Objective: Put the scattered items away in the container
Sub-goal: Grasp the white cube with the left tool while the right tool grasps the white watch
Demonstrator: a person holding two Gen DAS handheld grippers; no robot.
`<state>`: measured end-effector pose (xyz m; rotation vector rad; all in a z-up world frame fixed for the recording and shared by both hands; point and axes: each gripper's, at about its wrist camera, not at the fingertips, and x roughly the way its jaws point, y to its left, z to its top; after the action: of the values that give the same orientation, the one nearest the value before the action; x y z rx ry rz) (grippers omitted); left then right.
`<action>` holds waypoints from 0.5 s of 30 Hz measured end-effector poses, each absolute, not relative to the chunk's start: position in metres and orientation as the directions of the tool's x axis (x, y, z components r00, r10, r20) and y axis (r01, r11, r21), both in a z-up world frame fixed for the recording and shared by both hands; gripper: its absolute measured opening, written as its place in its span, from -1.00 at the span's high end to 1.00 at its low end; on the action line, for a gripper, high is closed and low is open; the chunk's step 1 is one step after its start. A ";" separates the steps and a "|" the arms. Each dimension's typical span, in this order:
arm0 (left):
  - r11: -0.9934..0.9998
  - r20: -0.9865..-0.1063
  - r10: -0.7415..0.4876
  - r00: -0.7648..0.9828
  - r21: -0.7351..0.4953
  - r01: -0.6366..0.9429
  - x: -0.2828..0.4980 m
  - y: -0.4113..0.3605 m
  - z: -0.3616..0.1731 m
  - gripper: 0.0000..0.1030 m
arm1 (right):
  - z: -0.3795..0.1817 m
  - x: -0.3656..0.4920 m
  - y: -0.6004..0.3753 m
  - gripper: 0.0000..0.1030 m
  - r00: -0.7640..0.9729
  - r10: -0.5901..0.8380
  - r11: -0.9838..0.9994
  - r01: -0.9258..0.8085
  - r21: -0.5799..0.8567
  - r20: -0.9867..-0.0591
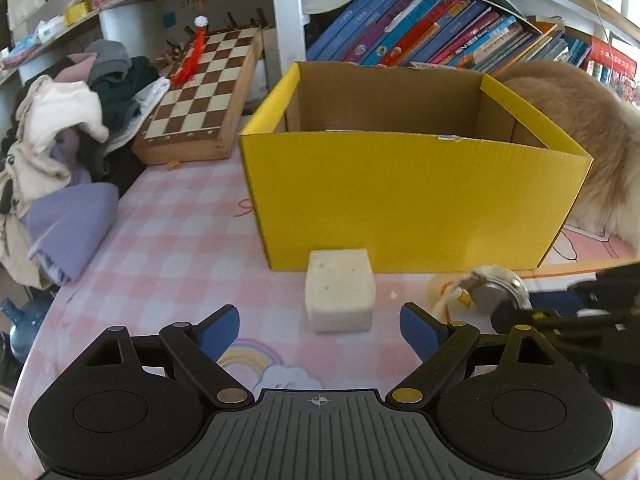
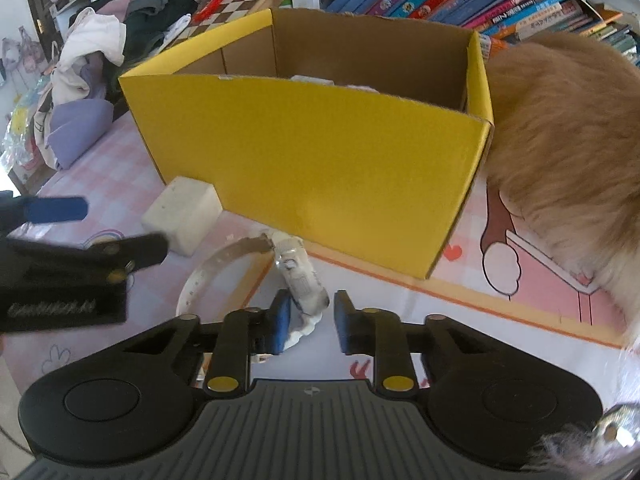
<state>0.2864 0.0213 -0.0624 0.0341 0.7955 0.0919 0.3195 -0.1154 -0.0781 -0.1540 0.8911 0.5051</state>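
Observation:
A yellow cardboard box [image 1: 408,196] stands open on the pink checked tablecloth; it also shows in the right wrist view [image 2: 316,160], with pale items just visible inside. A white foam block [image 1: 340,290] lies in front of the box, also seen from the right [image 2: 182,214]. My left gripper [image 1: 320,330] is open, just short of the block. My right gripper [image 2: 310,320] is partly open around the end of a small clear bottle [image 2: 302,280], which lies beside a clear round lid [image 2: 208,276]. The jaws do not press on the bottle. The bottle and lid show blurred in the left wrist view [image 1: 480,288].
A furry orange animal [image 2: 568,140] stands right against the box's right side. A pile of clothes [image 1: 60,152] and a chessboard case [image 1: 200,96] lie at the back left. Bookshelves [image 1: 460,28] stand behind. A water jug [image 1: 24,320] stands below the table's left edge.

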 end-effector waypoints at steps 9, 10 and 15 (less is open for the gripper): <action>0.996 -0.732 0.090 0.676 0.066 -0.060 0.316 0.019 -0.077 -0.40 | -0.079 0.317 -0.129 0.64 0.529 0.352 0.880 -0.467 0.081 -0.772; 0.996 -0.736 0.090 0.671 0.067 -0.060 0.319 0.019 -0.079 -0.37 | -0.079 0.317 -0.129 0.64 0.529 0.352 0.880 -0.467 0.081 -0.772; 0.996 -0.755 0.085 0.650 0.066 -0.053 0.326 0.018 -0.088 -0.01 | -0.077 0.315 -0.134 0.65 0.531 0.351 0.881 -0.467 0.078 -0.771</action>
<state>0.3257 0.0185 -0.0875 0.0389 0.8598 0.0786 0.3148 -0.1340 -0.0769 -0.1440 0.8851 0.4900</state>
